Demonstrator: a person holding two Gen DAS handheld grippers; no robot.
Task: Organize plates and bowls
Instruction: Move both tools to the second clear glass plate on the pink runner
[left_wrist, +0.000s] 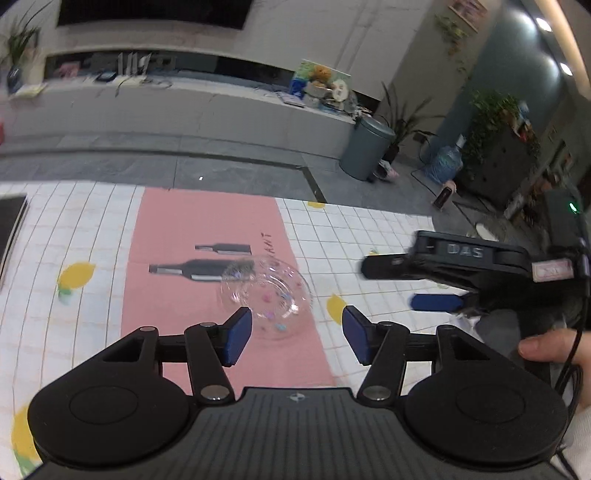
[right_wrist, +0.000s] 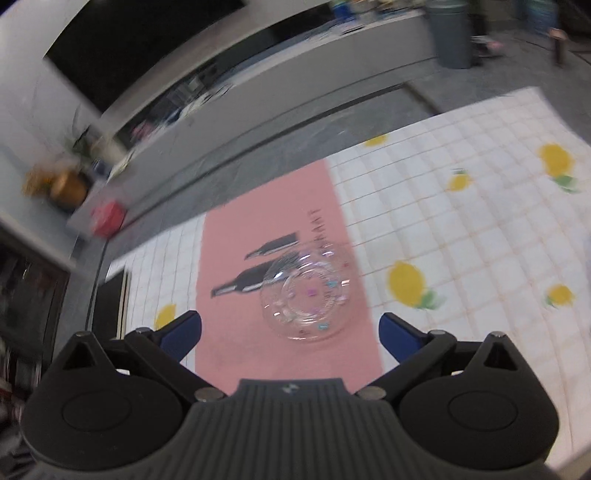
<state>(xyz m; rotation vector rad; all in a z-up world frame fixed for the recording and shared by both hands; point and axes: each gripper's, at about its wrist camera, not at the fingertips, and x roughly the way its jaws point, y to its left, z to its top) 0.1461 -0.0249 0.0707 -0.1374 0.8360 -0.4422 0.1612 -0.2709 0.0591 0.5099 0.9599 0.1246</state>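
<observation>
Both the left tool (left_wrist: 297, 334) and right tool (right_wrist: 290, 332) hover wide, empty, above a clear glass dish (right_wrist: 308, 297) on the pink-matted tabletop (right_wrist: 461, 236).

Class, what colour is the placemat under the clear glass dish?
Pink placemat, printed with dark bottles; clearest in the right wrist view.

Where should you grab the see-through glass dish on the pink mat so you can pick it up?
Probably by its rim. The clear dish lies flat on the pink mat with a low, flared edge, so one jaw over the lip and one under it suits best. Come from the near edge, tilted downward, where the open right gripper already faces it with nothing between its jaws.
</observation>
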